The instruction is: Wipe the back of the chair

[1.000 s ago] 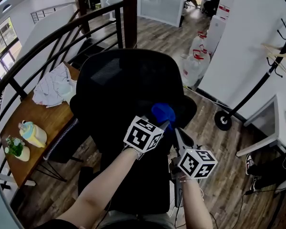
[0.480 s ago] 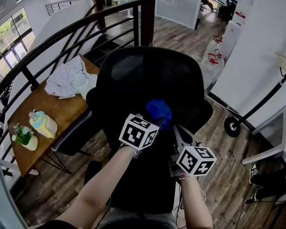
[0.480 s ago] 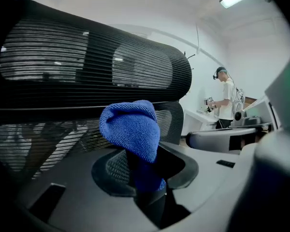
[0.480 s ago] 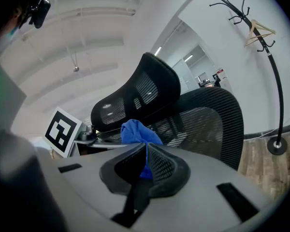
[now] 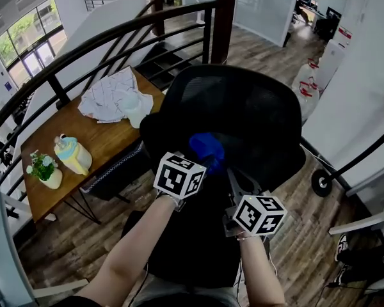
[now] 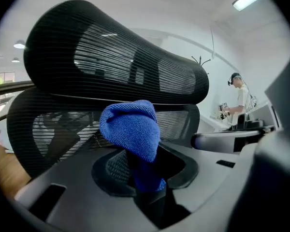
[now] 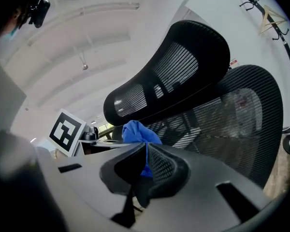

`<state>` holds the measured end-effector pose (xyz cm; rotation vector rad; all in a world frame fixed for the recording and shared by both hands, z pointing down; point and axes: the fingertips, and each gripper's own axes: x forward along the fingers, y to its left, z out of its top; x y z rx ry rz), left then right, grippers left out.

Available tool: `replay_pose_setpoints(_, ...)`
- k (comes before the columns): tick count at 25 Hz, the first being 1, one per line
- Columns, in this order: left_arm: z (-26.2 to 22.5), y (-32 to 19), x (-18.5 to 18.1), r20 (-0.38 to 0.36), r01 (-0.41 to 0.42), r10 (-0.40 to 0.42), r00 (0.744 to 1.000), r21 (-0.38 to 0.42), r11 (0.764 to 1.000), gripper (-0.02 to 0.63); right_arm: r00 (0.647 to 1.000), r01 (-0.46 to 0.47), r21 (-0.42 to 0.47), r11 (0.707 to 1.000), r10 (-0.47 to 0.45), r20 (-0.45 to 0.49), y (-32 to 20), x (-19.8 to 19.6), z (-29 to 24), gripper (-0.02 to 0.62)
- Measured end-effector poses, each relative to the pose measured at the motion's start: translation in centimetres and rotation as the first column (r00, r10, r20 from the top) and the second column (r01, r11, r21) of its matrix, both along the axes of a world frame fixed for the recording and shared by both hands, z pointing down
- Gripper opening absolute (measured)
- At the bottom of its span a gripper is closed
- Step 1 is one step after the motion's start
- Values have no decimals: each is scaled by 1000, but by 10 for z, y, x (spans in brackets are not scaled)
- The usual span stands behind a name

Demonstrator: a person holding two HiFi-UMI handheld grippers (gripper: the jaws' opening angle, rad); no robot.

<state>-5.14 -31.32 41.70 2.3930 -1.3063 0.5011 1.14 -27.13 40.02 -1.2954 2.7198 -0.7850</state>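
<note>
- Head view: chair back (image 5: 256,107), black mesh, upright, straight ahead of both grippers.
- Left gripper (image 6: 144,175): pinching blue cloth (image 6: 130,127); wad pointed at chair back's middle, contact unclear.
- Right gripper (image 7: 146,166): pressed together, empty, farther from chair back.

No legible text or numbers

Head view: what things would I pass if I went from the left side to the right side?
Small green potted plant → pale blue and yellow jug → crumpled white cloth → black mesh office chair → round black stand base.
</note>
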Motion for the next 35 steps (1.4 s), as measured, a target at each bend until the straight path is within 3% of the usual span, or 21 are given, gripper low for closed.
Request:
replay_pose_setpoints(11, -4, -3, -70, 24, 109, -109, 994, 11, 994, 123, 994, 108, -12, 994, -108, -13, 1, -53, 6, 31)
replay_pose_setpoints(22, -5, 5, -142, 44, 258, -258, 965, 10, 966, 123, 980, 196, -12, 980, -196, -10, 3, -93, 3, 31)
replay_pose_setpoints(30, -3, 12, -167, 76, 297, -297, 952, 9, 955, 123, 983, 182, -19, 983, -183, -14, 9, -87, 7, 31)
replay_pose_setpoints(35, -3, 26, -153, 74, 277, -278, 958, 21, 961, 123, 989, 143, -44, 989, -144, -15, 20, -67, 18, 31)
